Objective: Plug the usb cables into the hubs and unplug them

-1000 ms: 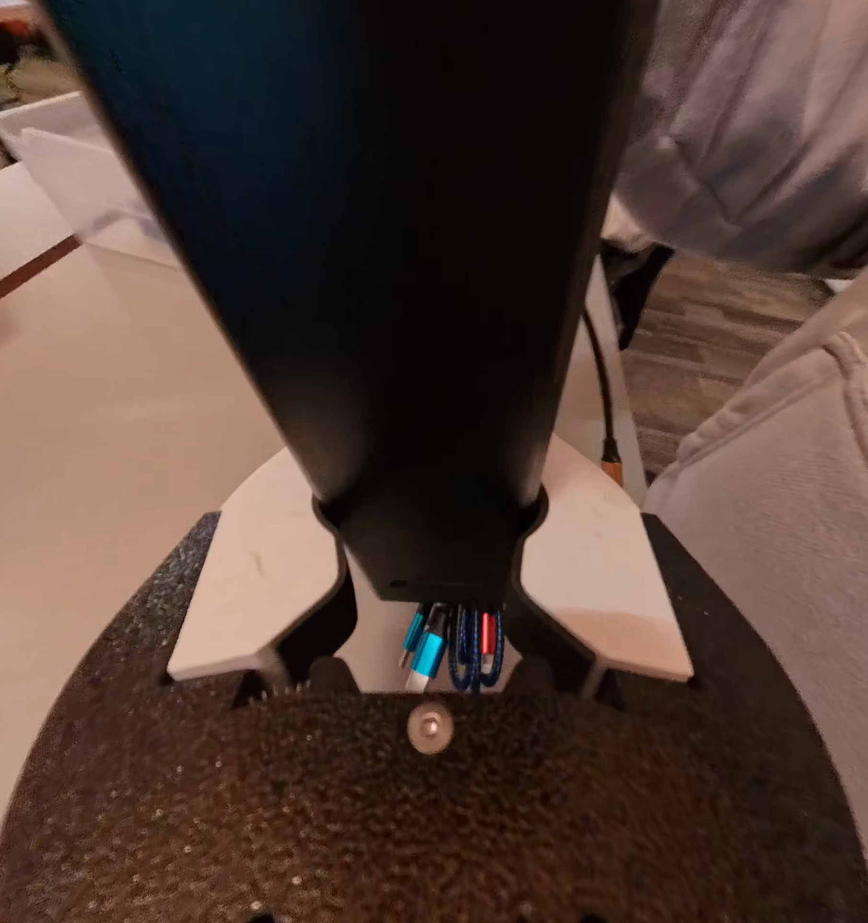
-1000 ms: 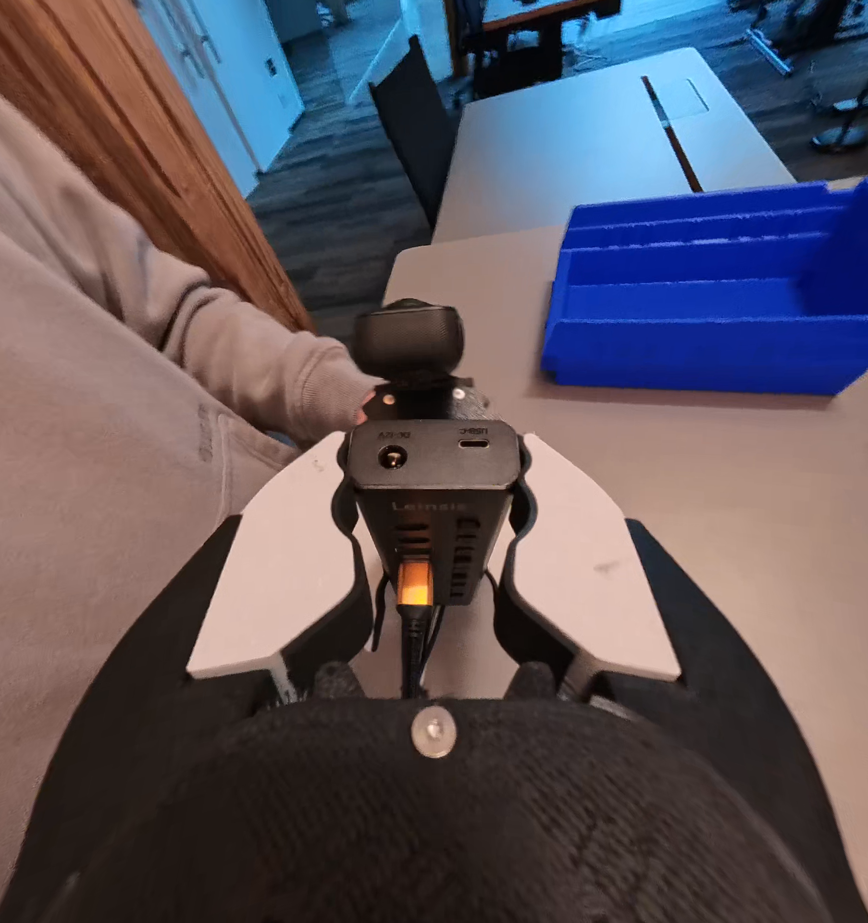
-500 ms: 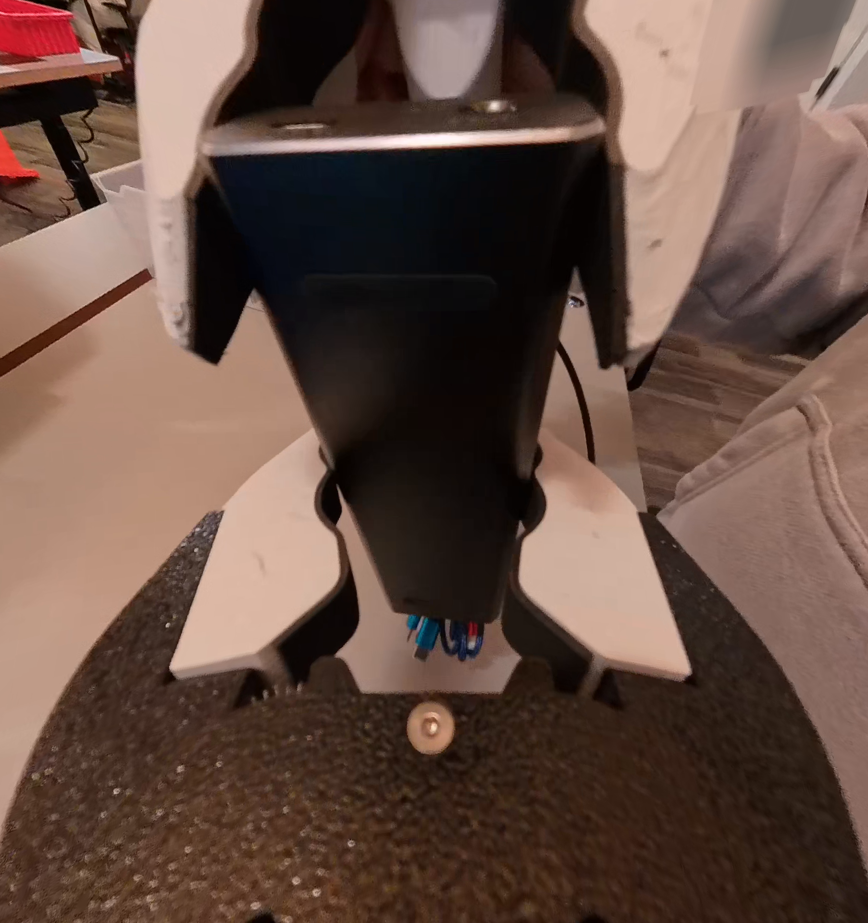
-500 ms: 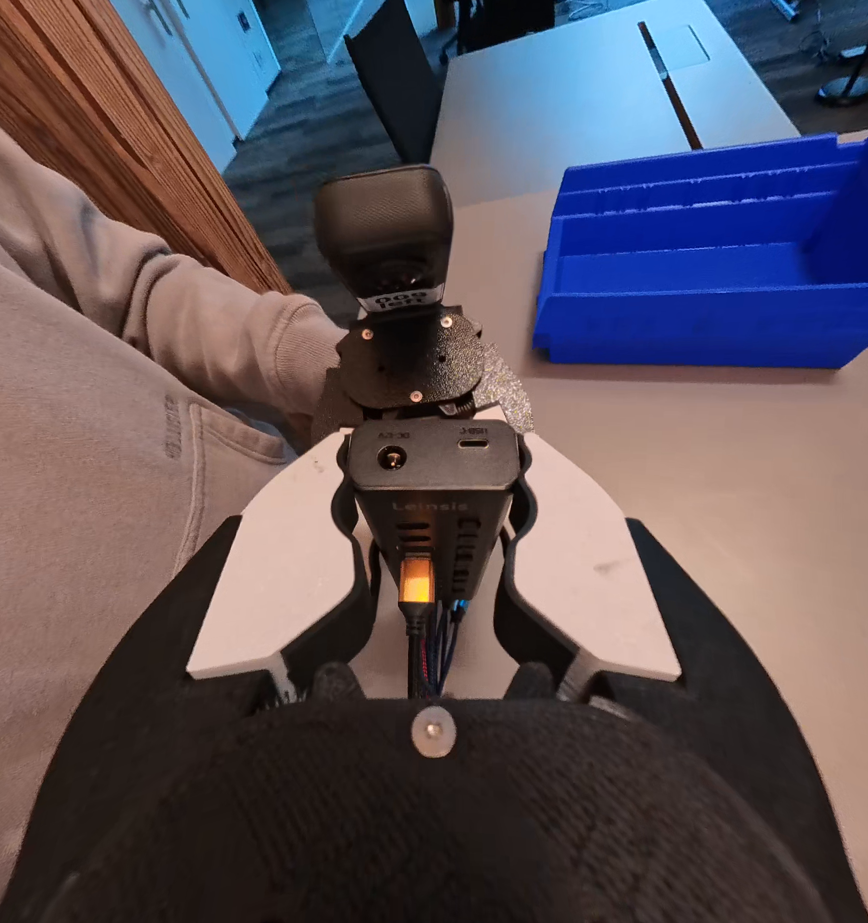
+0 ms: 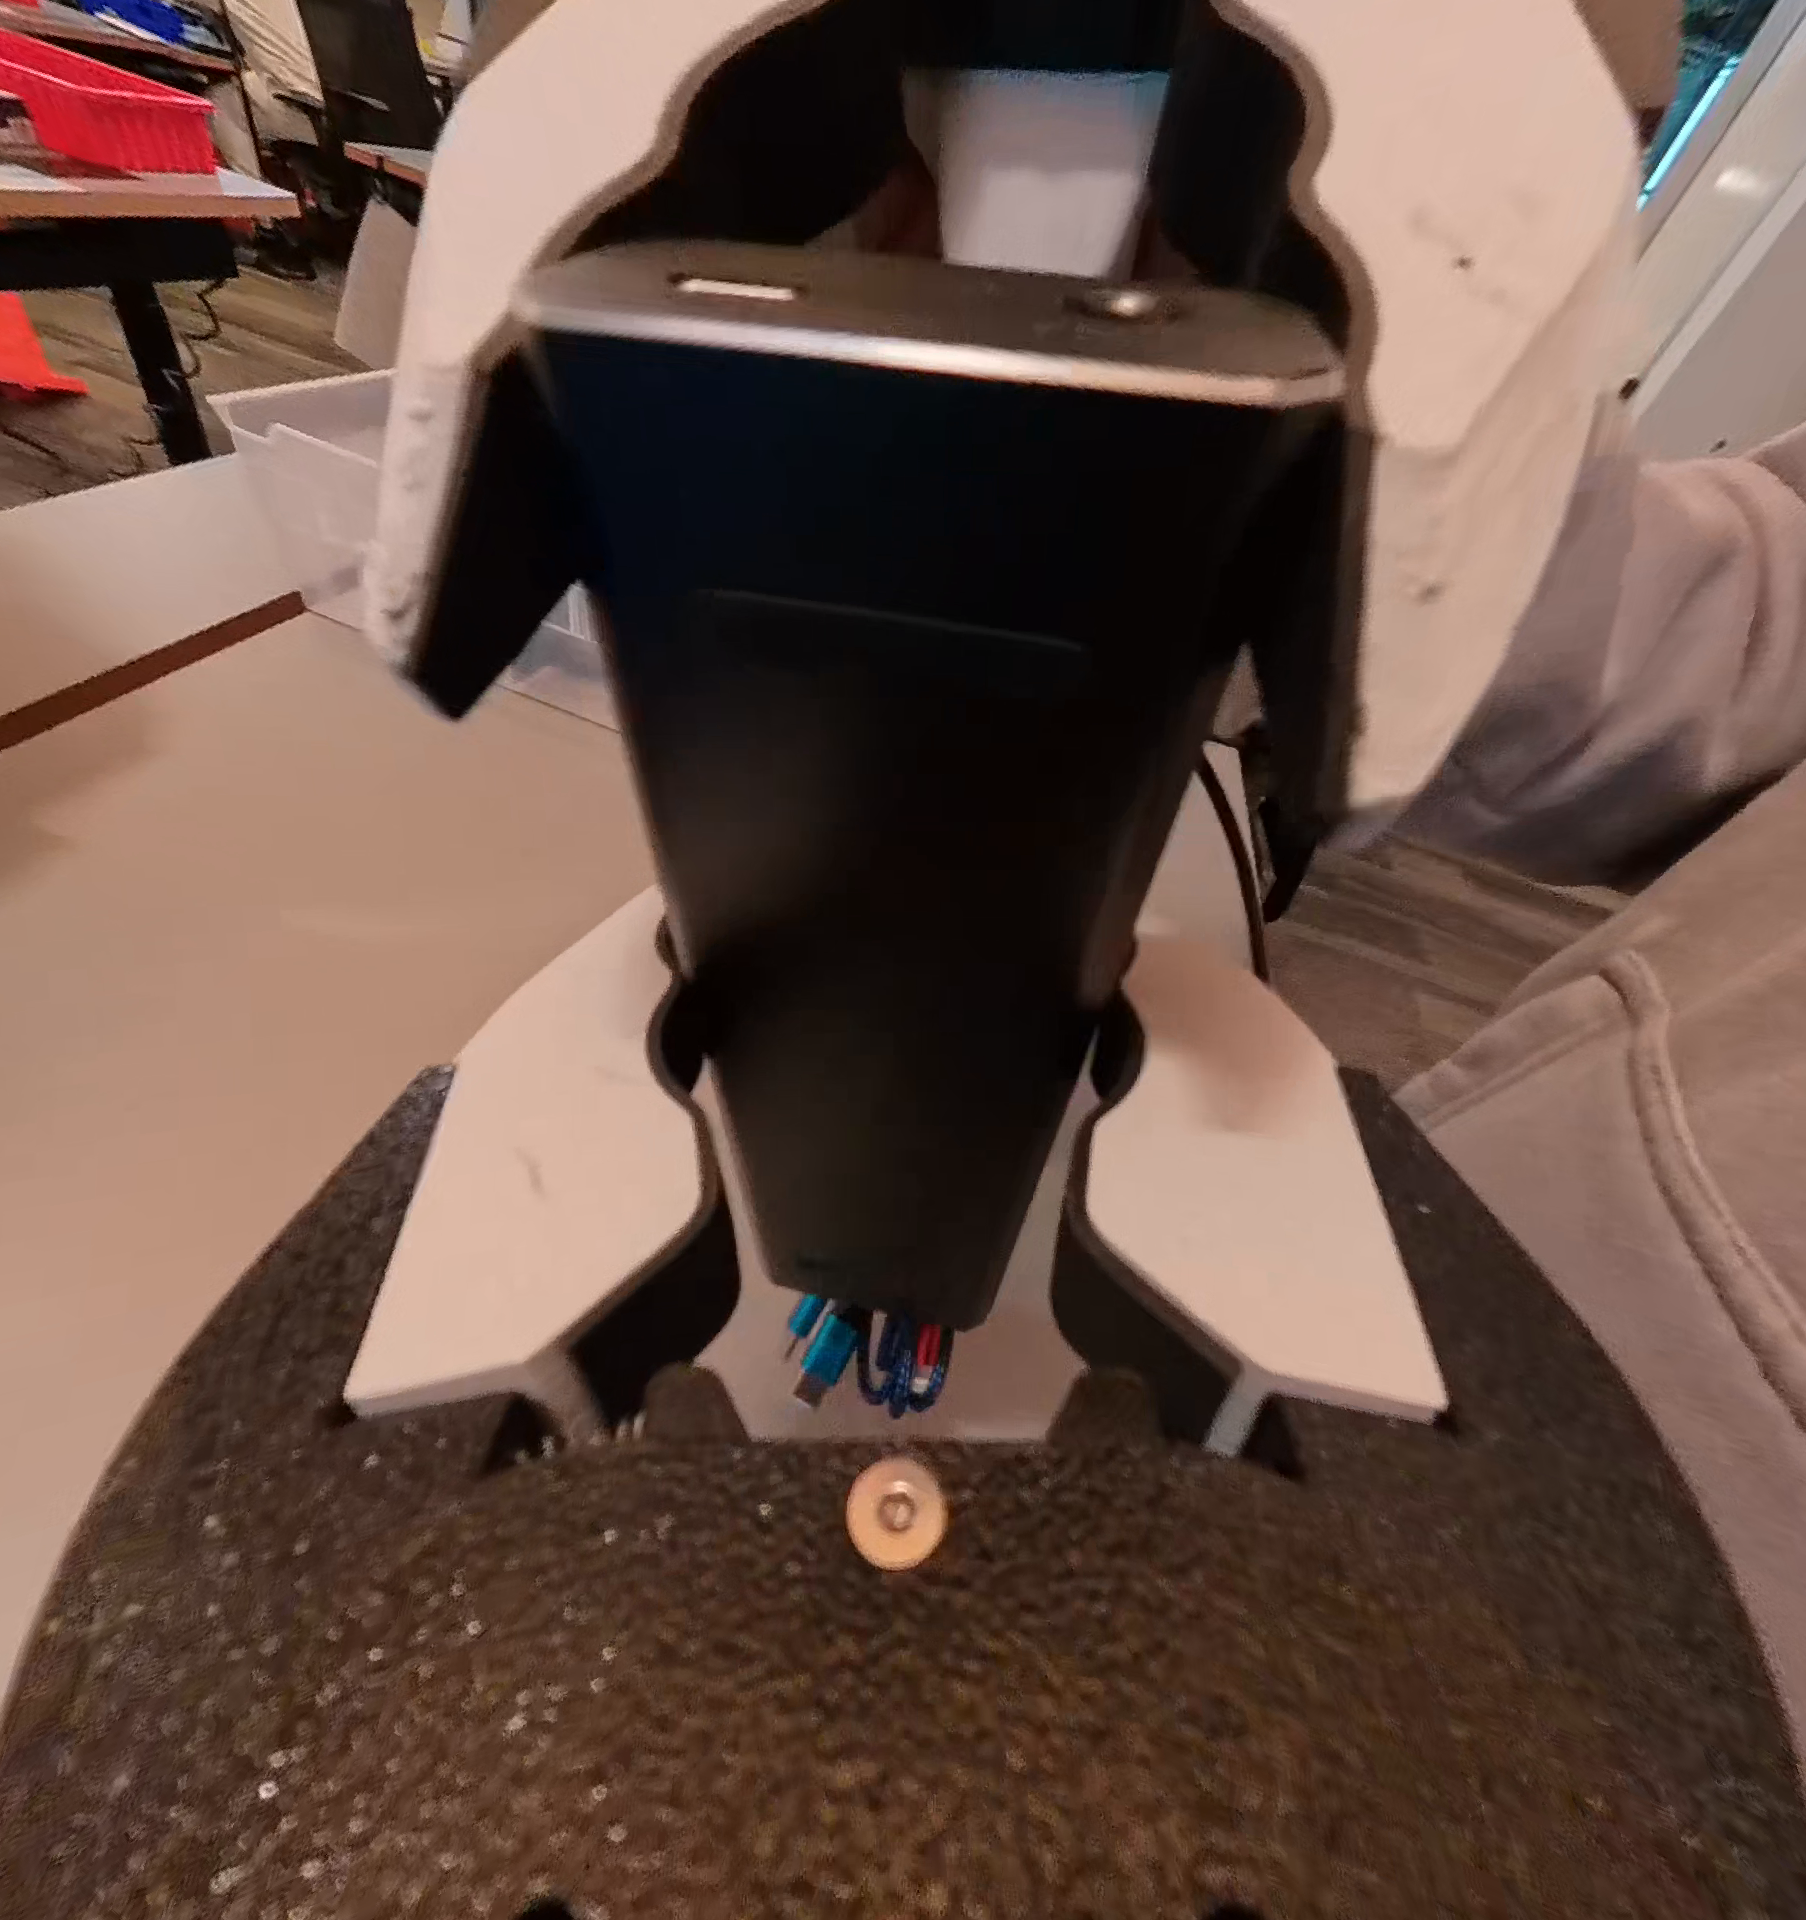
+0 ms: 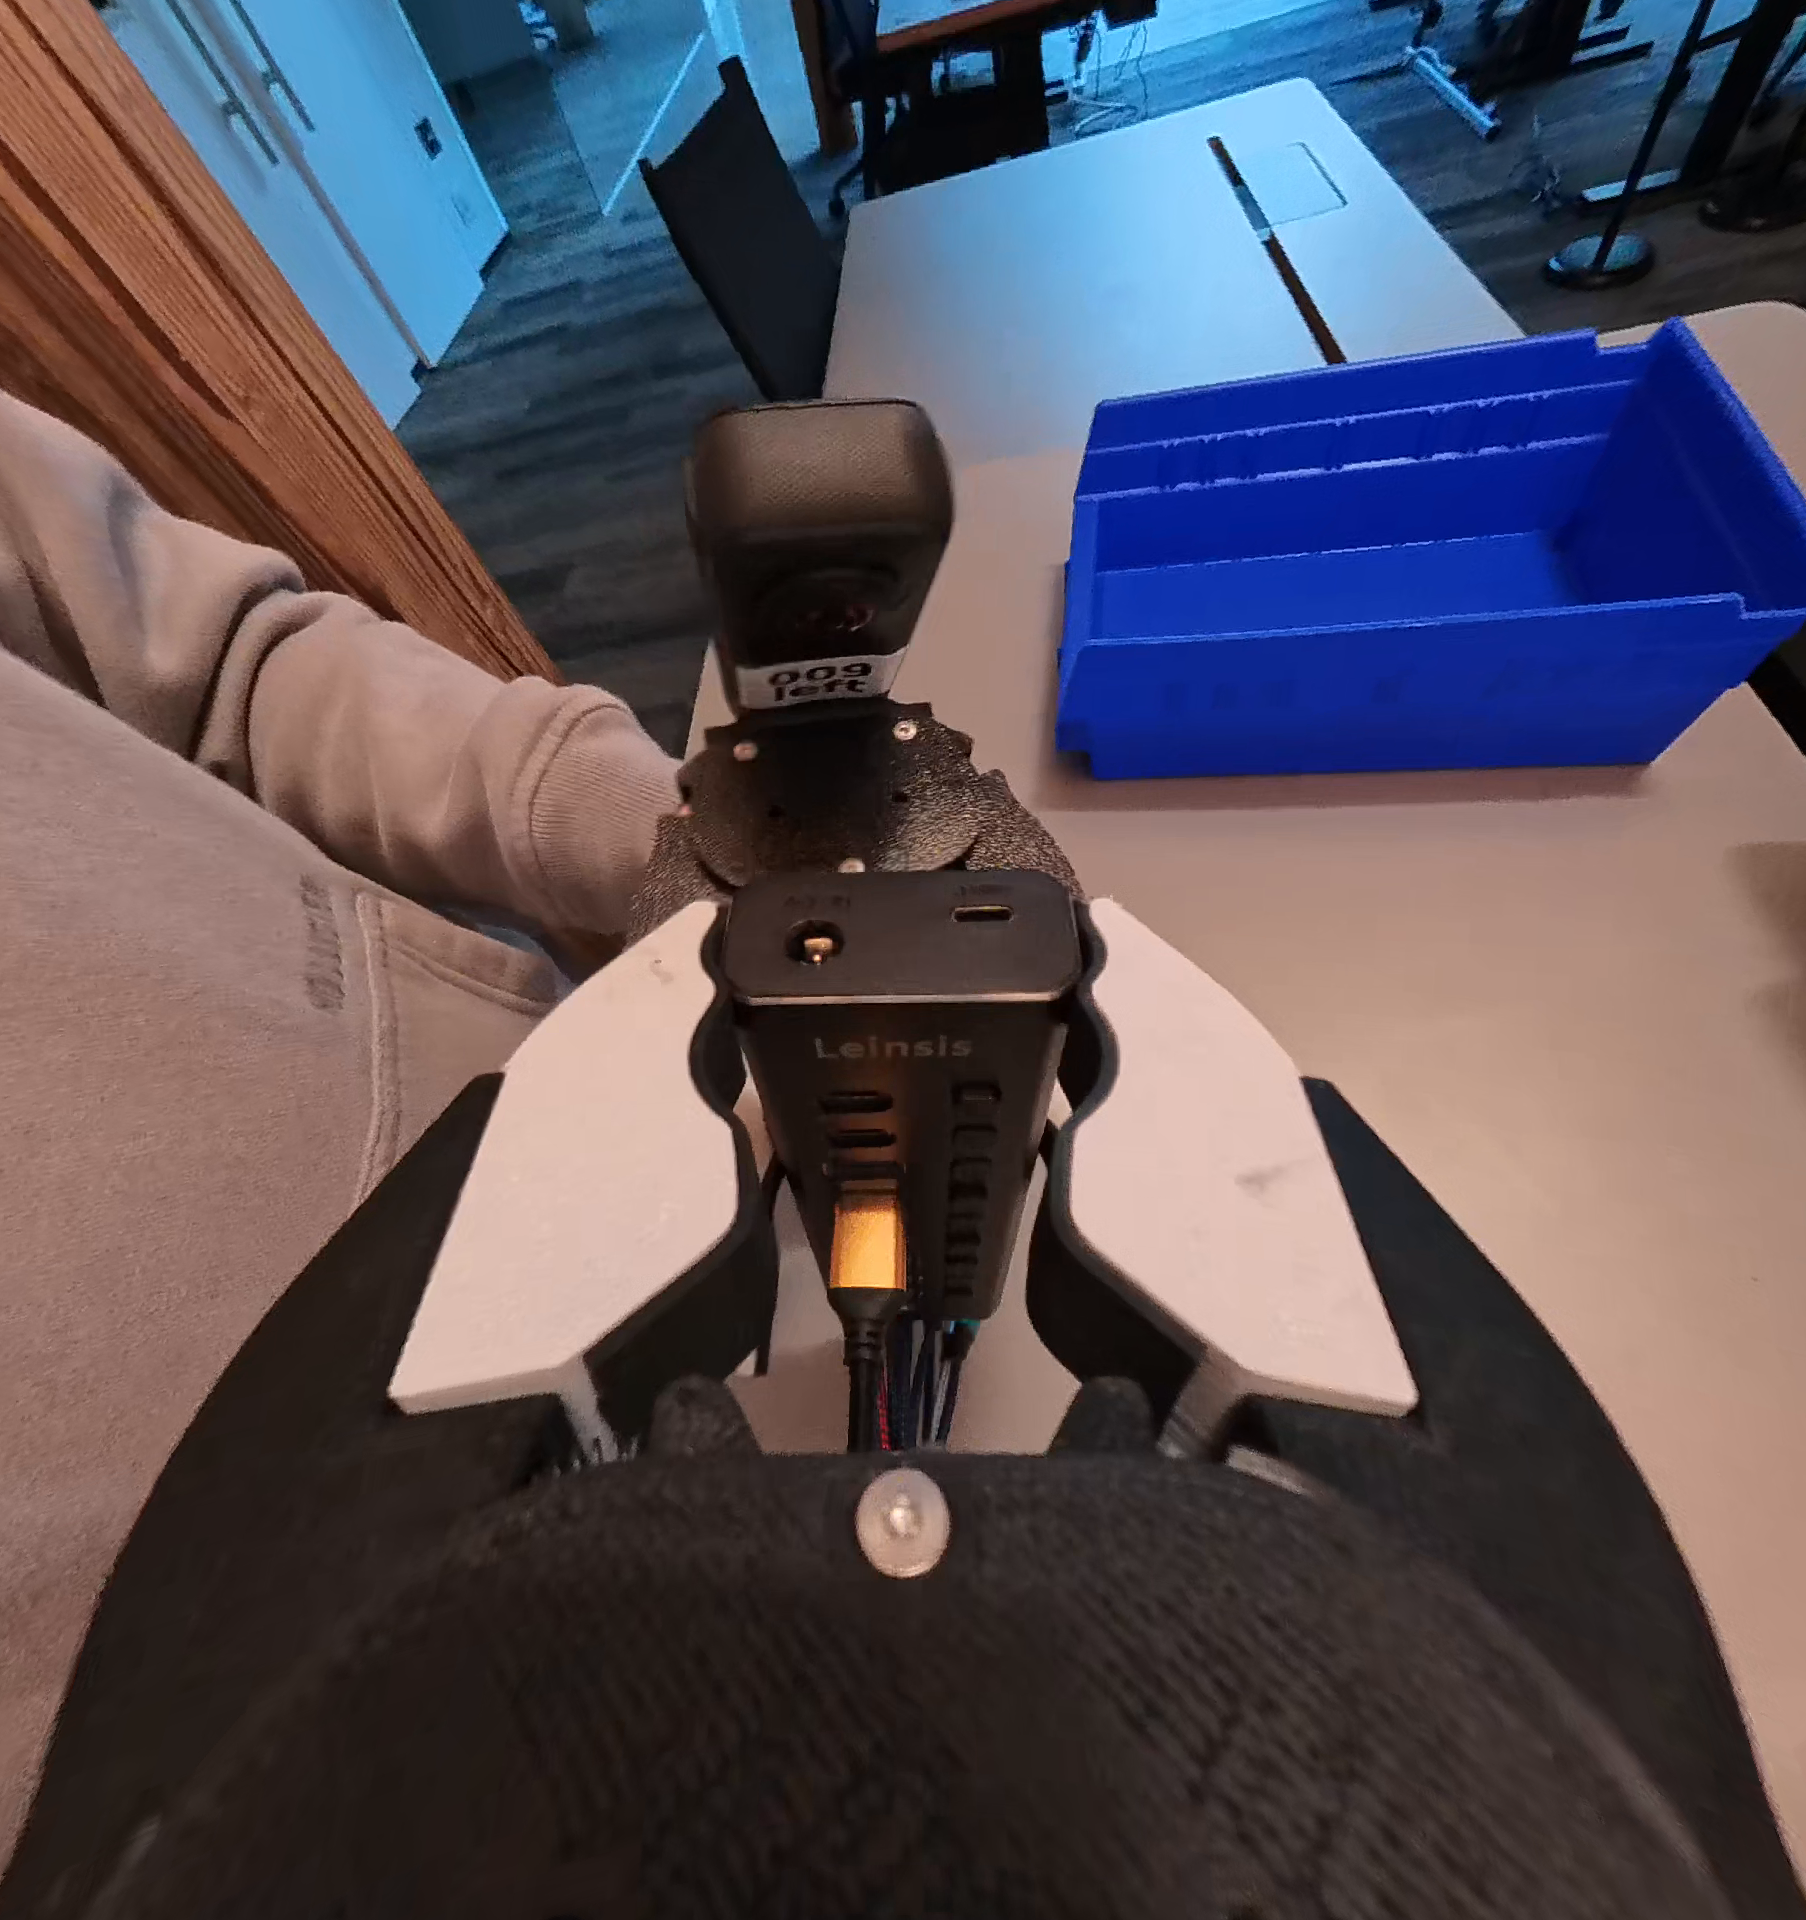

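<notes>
A black USB hub (image 5: pixel 909 727) is held at both ends. My left gripper (image 5: pixel 894 1018) is shut on its near, narrow-looking end. The right gripper's white fingers (image 5: pixel 1481 312) clamp its far end. Teal, blue and red cable plugs (image 5: pixel 868 1351) hang under the hub. In the right wrist view my right gripper (image 6: pixel 899 966) is shut on the hub (image 6: pixel 899 1049), which has an orange plug (image 6: pixel 866 1242) seated in a port, with braided cables (image 6: pixel 920 1382) below. The left gripper's body (image 6: pixel 826 800) and camera (image 6: pixel 821 540) sit just beyond the hub.
A blue bin (image 6: pixel 1398 644) stands on the grey table (image 6: pixel 1450 1091) to the right. A person's grey sleeve (image 6: pixel 359 727) and sweatshirt (image 5: pixel 1657 1195) are close. A wooden panel (image 6: pixel 203 364), a black chair (image 6: pixel 743 260), a red bin (image 5: pixel 78 114) and a white container (image 5: pixel 296 457) lie farther off.
The hub's far end and the right gripper have come into the left wrist view. In the right wrist view the left gripper's camera now shows higher and larger, and more cables show under the hub.
</notes>
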`<state>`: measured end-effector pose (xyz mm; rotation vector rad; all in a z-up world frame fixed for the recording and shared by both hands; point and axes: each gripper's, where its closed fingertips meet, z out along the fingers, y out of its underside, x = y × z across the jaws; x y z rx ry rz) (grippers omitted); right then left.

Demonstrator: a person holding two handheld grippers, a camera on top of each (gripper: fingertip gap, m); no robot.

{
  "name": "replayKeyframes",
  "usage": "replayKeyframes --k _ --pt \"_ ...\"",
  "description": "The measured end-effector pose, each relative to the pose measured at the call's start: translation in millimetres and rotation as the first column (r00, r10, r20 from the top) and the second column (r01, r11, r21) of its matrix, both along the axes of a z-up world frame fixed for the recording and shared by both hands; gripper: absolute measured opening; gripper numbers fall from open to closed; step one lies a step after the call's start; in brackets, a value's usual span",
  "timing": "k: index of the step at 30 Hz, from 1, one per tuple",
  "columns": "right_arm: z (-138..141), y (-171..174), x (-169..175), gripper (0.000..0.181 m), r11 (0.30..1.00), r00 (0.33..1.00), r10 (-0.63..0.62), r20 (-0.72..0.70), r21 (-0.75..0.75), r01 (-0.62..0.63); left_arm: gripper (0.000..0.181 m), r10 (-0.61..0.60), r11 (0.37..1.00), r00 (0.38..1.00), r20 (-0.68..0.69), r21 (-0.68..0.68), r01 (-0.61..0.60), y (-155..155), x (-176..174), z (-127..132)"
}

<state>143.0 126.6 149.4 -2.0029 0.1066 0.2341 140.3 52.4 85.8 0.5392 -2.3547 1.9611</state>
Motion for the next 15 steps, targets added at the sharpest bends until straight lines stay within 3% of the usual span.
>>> replayKeyframes --k 4,10,15 --pt "-3 3 -3 0.06 1.0 1.0 0.002 -0.002 -0.011 -0.002 0.084 0.009 1.0 0.999 0.034 -0.004 -0.009 -10 1 0" --pt "-11 -2 -3 0.06 0.998 1.0 0.01 0.026 -0.054 -0.009 0.081 -0.015 0.999 0.998 0.055 0.041 0.013 -11 0 -11" --pt "-16 -2 -1 0.061 0.998 1.0 -0.011 -0.016 -0.057 0.01 0.079 -0.02 1.0 0.999 0.039 -0.008 0.021 -9 0 -11"
